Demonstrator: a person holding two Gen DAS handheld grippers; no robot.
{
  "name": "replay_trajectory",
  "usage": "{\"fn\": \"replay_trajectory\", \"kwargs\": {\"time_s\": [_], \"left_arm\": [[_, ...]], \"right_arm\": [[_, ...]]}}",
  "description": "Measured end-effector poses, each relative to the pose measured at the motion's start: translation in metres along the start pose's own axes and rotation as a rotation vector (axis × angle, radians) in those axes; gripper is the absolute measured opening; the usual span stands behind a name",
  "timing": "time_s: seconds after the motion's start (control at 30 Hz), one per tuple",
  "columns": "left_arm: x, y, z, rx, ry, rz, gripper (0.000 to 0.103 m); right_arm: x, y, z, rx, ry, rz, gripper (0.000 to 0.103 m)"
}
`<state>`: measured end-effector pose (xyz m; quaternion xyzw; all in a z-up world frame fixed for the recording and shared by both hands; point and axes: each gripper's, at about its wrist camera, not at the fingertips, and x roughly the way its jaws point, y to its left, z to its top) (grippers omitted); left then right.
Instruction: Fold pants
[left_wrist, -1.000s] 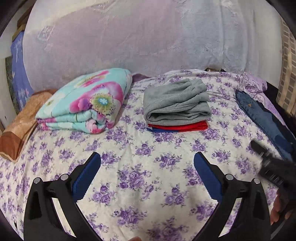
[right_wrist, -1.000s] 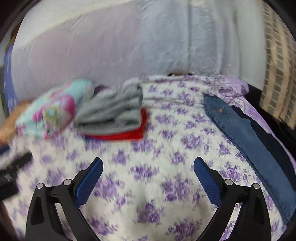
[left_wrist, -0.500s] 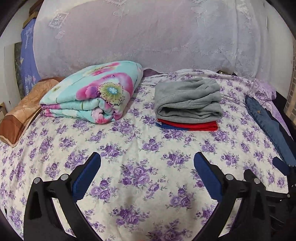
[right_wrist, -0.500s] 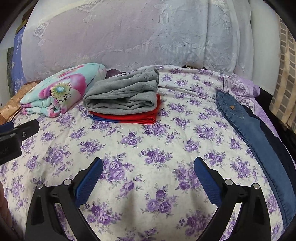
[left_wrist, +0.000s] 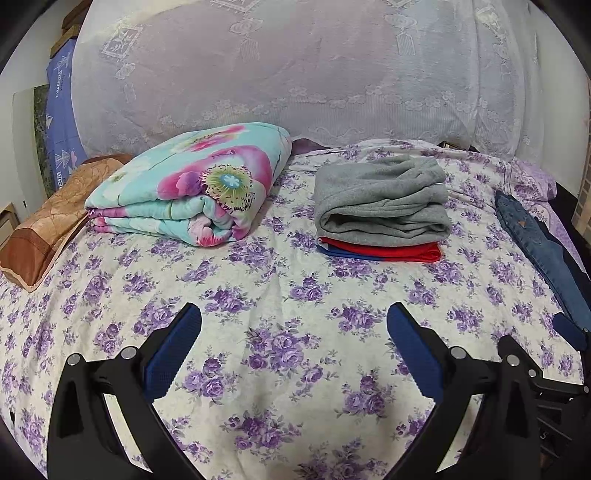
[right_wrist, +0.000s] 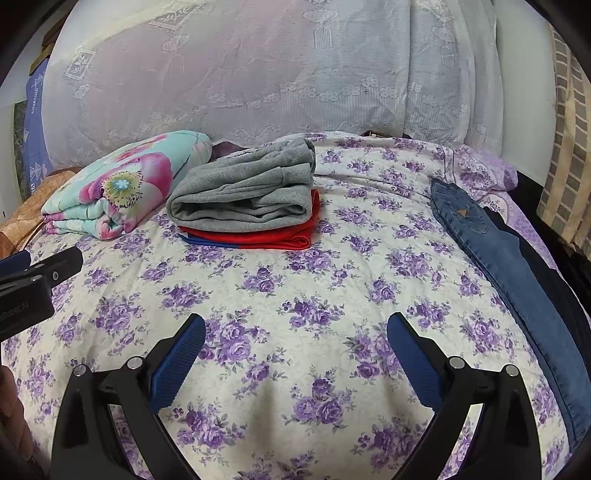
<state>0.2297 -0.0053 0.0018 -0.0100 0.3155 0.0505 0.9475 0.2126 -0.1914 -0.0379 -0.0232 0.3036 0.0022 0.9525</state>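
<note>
Folded grey pants (left_wrist: 382, 206) (right_wrist: 247, 192) rest on a folded red and blue garment (left_wrist: 384, 252) (right_wrist: 258, 236) at the back of the bed. Blue jeans (right_wrist: 513, 273) (left_wrist: 546, 254) lie stretched along the bed's right side, over a dark garment. My left gripper (left_wrist: 293, 339) hovers open over bare floral sheet, well in front of the stack. My right gripper (right_wrist: 295, 347) is open too, empty, with the jeans to its right. The right gripper's fingers (left_wrist: 570, 332) show at the left wrist view's right edge, and the left gripper's body (right_wrist: 33, 284) at the right wrist view's left edge.
A folded floral quilt (left_wrist: 192, 192) (right_wrist: 122, 188) sits at the back left, with a brown pillow (left_wrist: 48, 225) beside it. A white lace cover (left_wrist: 295, 70) rises behind the bed. The purple-flowered sheet (left_wrist: 280, 295) spreads between grippers and stack. A hand (right_wrist: 14, 413) shows at lower left.
Both grippers have drawn back and steadied, facing the stack more squarely. The right gripper's view swung left, so the stack sits nearer its centre. Both stay open.
</note>
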Motion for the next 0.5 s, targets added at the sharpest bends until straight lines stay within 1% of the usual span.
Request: {"fn": "replay_trajectory", "kwargs": {"time_s": [0.17, 0.5], "left_arm": [[0.0005, 0.0001, -0.0001, 0.000, 0.000, 0.002, 0.098], [0.0009, 0.0011, -0.0023, -0.019, 0.026, -0.004, 0.098]], "right_arm": [[-0.0007, 0.0007, -0.0005, 0.002, 0.001, 0.000, 0.099], [-0.0017, 0.0022, -0.0009, 0.005, 0.000, -0.005, 0.099]]}}
